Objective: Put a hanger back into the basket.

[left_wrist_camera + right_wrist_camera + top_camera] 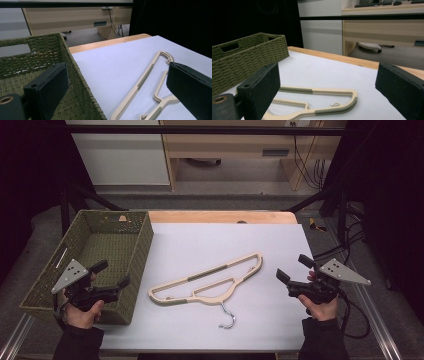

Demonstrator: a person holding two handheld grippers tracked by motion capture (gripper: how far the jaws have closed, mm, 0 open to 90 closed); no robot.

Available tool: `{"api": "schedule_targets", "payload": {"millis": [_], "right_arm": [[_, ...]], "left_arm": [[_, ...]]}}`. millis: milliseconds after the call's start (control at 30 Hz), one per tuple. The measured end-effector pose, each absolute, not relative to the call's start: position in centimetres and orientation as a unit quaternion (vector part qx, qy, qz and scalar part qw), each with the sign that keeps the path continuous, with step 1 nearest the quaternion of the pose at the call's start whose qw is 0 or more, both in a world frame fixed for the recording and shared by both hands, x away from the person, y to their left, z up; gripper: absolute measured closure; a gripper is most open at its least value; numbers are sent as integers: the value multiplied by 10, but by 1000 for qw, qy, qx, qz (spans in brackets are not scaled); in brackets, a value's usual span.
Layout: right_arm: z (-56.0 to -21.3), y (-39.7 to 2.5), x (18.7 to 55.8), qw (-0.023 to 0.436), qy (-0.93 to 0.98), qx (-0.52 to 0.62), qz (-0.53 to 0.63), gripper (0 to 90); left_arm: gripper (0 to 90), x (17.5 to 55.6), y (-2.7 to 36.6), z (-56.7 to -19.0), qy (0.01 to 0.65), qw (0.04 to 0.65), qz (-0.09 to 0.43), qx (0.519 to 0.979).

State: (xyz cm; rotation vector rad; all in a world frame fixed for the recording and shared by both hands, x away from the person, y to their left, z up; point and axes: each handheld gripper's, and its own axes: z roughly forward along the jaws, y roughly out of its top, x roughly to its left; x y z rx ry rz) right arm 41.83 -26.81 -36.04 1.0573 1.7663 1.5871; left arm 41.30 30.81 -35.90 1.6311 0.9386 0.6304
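Your cream hanger (210, 282), green-padded with a metal hook, lies flat at frame center. Your left gripper (111, 275) and right gripper (293, 268) hover beside it, both released.

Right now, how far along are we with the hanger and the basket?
Nothing looks done yet: the hanger lies flat on the white table cover, outside the green woven basket, whose visible inside holds nothing. Nothing is in hand: the left gripper hovers open over the basket's near corner, and the right gripper hovers open beside the hanger's end. Grasping the hanger and, probably, moving it to the basket remain.
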Motion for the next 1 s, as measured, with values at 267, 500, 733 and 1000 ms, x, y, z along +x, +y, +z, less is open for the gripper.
{"api": "schedule_targets", "payload": {"millis": [267,500,733,1000], "right_arm": [[-352,-257,411,275,662,387,579,84],[-355,-228,413,235,685,379,576,123],[-373,-183,417,197,735,375,530,163],[-403,-150,422,169,769,389,478,207]], "left_arm": [[39,414,309,-359,400,532,277,693],[39,412,310,-358,401,535,282,688],[39,412,313,-357,406,536,285,683],[39,411,314,-357,407,535,289,682]]}}
